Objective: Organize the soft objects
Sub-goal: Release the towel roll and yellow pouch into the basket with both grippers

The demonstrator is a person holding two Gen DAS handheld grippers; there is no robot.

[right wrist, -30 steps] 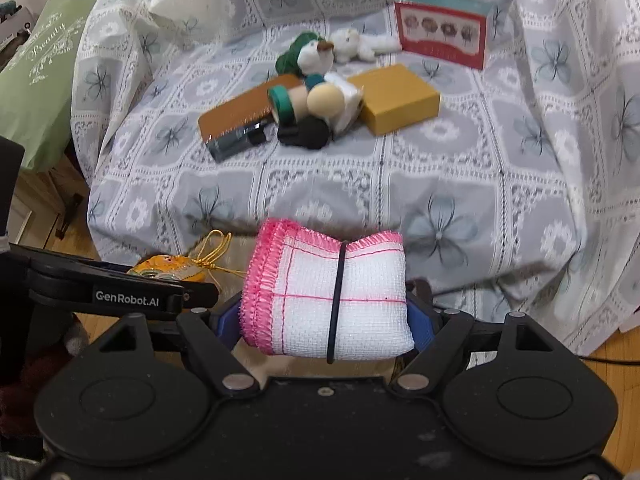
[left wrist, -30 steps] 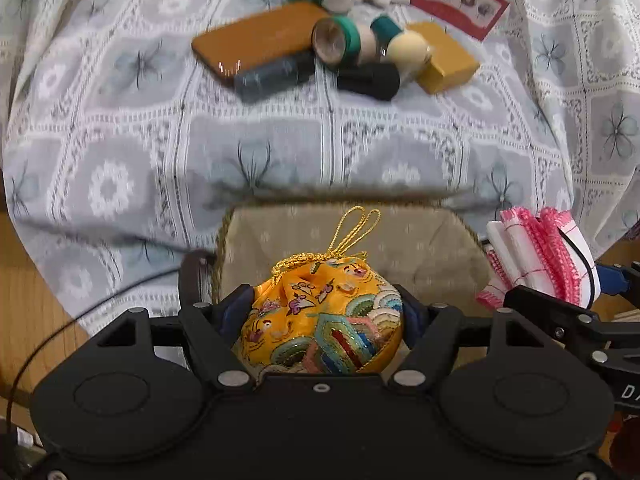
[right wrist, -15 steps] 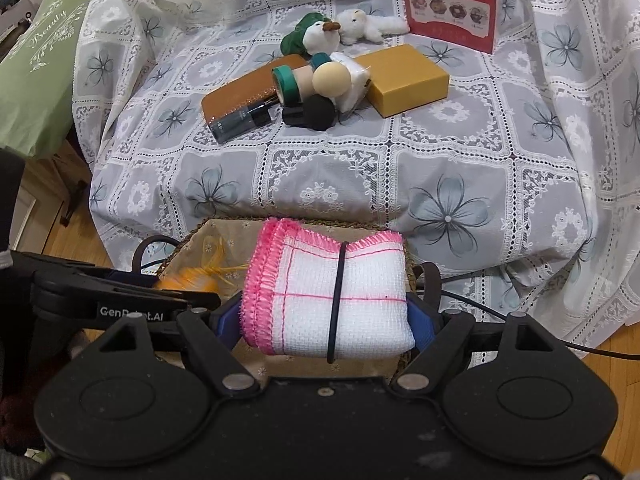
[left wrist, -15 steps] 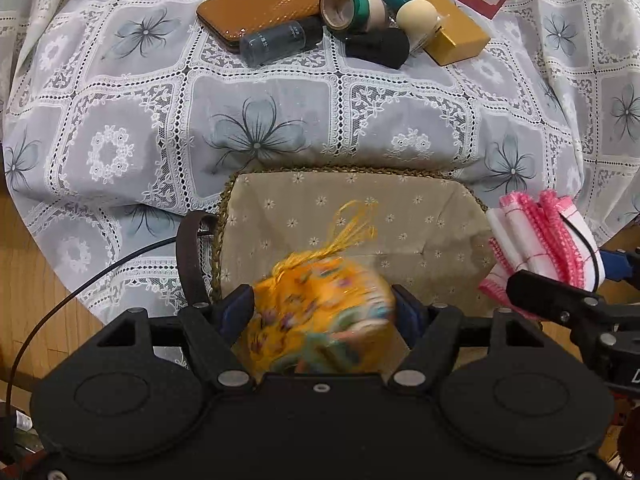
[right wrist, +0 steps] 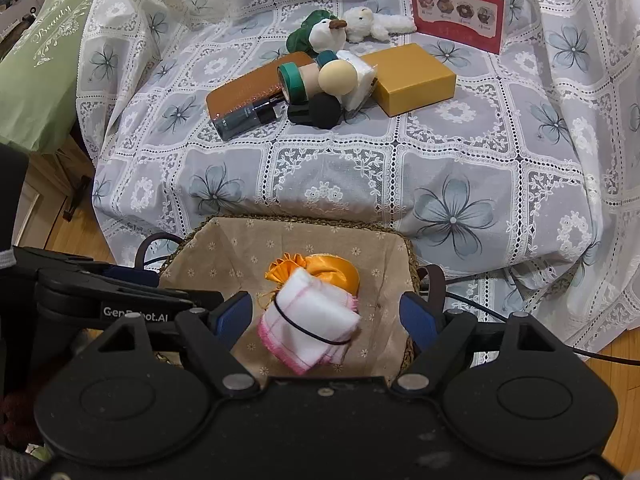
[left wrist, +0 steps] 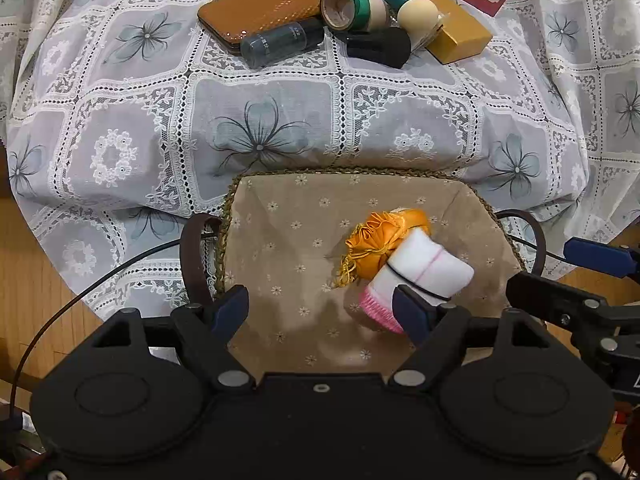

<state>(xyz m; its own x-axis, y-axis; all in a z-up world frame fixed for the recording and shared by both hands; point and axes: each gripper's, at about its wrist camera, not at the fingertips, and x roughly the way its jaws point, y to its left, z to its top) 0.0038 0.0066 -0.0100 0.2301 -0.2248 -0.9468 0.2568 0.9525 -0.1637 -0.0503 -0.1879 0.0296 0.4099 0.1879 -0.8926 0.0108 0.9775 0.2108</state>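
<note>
- Two soft items lie inside the fabric-lined basket [left wrist: 280,208]: an orange drawstring pouch [left wrist: 384,240] and a folded white cloth with pink edging [left wrist: 420,276], bound by a black band.
- Cloth rests partly on top of the pouch, touching it, tilted; the pink edge points toward the near basket wall.
- Same pair in the right wrist view: pouch [right wrist: 332,266] behind, cloth [right wrist: 312,316] in front and overlapping it.
- Left gripper [left wrist: 320,308]: jaws spread wide, nothing between them; it hangs over the near edge of the basket.
- Right gripper [right wrist: 328,314]: jaws likewise spread, gripping nothing; the cloth sits below the gap, clear of both fingers.
- Basket stands on the wooden floor [right wrist: 616,356] against the draped lace cover [right wrist: 452,184].
- On the cover, well apart from the basket: brown case [right wrist: 244,92], dark bottle [right wrist: 244,118], green tape roll [right wrist: 290,80], black sponge [right wrist: 320,110], yellow box [right wrist: 412,78], red box [right wrist: 458,12].
- Green-and-white plush bird [right wrist: 320,34] and white plush [right wrist: 376,24] lie side by side behind that cluster.
</note>
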